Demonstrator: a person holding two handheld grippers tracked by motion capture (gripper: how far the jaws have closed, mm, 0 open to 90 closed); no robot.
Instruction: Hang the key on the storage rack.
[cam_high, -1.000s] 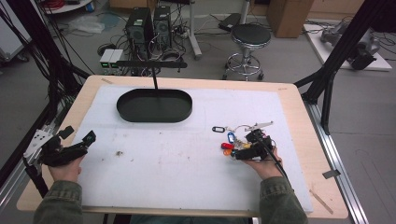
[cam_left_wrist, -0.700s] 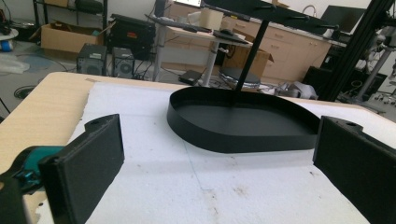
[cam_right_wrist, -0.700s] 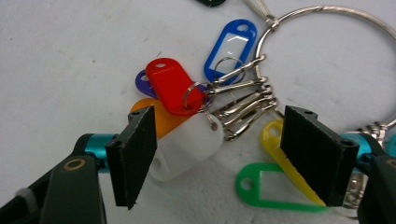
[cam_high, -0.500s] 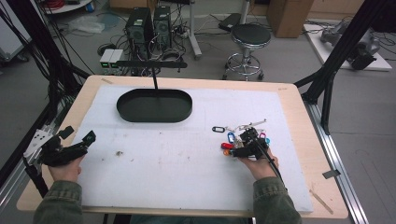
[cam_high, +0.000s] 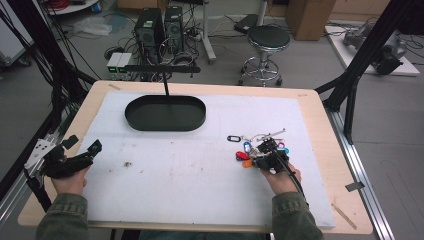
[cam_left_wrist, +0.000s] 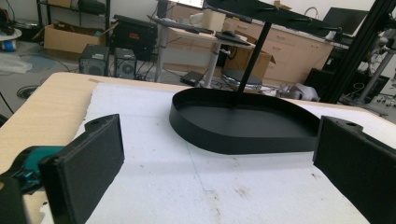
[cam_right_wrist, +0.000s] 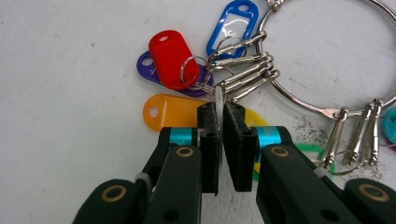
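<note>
High view: the right gripper (cam_high: 265, 156) sits on the bunch of key tags (cam_high: 245, 152), while the left gripper (cam_high: 75, 157) waits well apart, near the table's edge.

Left gripper view: its jaws stand wide apart with nothing between them, the black tray (cam_left_wrist: 247, 122) ahead.

Right gripper view: the jaws are pinched on a thin white tag (cam_right_wrist: 218, 100), held edge-on between the pads, with the big ring (cam_right_wrist: 299, 100) ahead and to one side. That sliver could slip out on a lift, dragged by the bunch's weight.

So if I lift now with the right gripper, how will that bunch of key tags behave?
Probably floppy: the key tags hang by loose clips from one big ring, so they would dangle. The right gripper pinches a thin white tab, so the bunch may swing or slip.
</note>
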